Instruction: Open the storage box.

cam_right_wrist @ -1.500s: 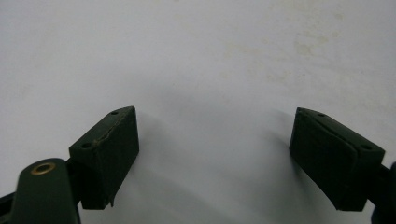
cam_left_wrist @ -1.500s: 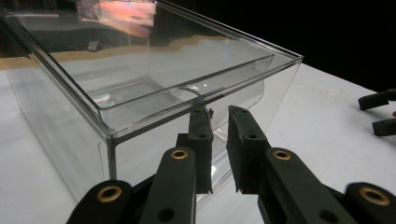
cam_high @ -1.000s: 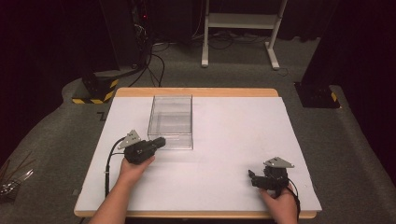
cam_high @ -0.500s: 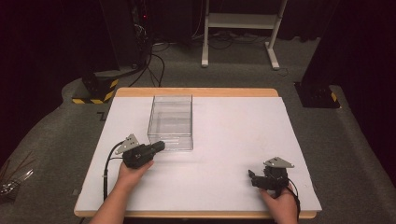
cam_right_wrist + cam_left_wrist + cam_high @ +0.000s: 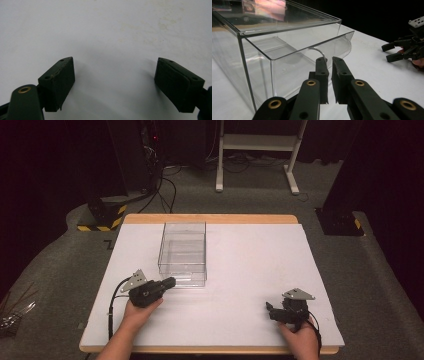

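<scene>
High view first: a clear plastic box (image 5: 183,251) stands on the white counter (image 5: 250,265), toward its left half. The left claw (image 5: 169,282) lies low on the counter with its tips right at the box's near edge, held by the person's left hand (image 5: 137,309). The right claw (image 5: 270,310) rests well apart, near the counter's front right corner.

Left gripper view: the left claw (image 5: 329,78) has its jaws nearly clenched, a thin gap between them, set against the curved lip at the front of the box (image 5: 287,50); whether they pinch it I cannot tell. The right claw (image 5: 395,51) shows farther off.

Right gripper view: the right claw (image 5: 117,82) is released, jaws wide apart over bare counter (image 5: 105,30).
</scene>
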A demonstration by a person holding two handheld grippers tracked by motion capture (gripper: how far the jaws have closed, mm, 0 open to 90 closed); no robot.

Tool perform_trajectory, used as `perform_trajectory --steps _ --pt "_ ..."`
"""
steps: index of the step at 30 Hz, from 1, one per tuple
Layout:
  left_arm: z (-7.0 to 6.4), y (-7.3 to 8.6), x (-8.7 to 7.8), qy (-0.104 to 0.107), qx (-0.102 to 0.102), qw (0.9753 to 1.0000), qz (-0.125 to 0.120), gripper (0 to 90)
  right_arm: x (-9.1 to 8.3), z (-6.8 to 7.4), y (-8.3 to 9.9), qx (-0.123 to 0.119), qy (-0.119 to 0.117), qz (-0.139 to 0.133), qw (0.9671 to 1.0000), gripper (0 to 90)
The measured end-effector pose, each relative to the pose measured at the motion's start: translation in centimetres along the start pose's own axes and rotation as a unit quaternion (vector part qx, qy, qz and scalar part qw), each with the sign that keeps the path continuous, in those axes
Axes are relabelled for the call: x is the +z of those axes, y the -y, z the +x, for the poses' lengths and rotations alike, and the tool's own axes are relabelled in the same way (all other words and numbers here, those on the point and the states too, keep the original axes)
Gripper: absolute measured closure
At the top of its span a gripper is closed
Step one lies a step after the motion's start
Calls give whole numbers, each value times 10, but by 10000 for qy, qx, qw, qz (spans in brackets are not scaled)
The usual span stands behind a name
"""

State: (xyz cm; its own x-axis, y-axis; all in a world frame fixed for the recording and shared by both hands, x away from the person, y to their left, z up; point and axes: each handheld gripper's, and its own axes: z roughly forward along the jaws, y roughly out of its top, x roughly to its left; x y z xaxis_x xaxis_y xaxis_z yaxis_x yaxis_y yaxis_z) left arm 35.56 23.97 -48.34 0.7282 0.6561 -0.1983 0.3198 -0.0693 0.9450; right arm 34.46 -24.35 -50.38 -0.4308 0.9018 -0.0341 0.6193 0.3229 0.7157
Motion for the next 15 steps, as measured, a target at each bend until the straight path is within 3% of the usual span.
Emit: perform_trajectory --steps 15 --pt "-18 7 -15 101 32 9999 44 839 0 0 0 -1 -1 1 10000 167"
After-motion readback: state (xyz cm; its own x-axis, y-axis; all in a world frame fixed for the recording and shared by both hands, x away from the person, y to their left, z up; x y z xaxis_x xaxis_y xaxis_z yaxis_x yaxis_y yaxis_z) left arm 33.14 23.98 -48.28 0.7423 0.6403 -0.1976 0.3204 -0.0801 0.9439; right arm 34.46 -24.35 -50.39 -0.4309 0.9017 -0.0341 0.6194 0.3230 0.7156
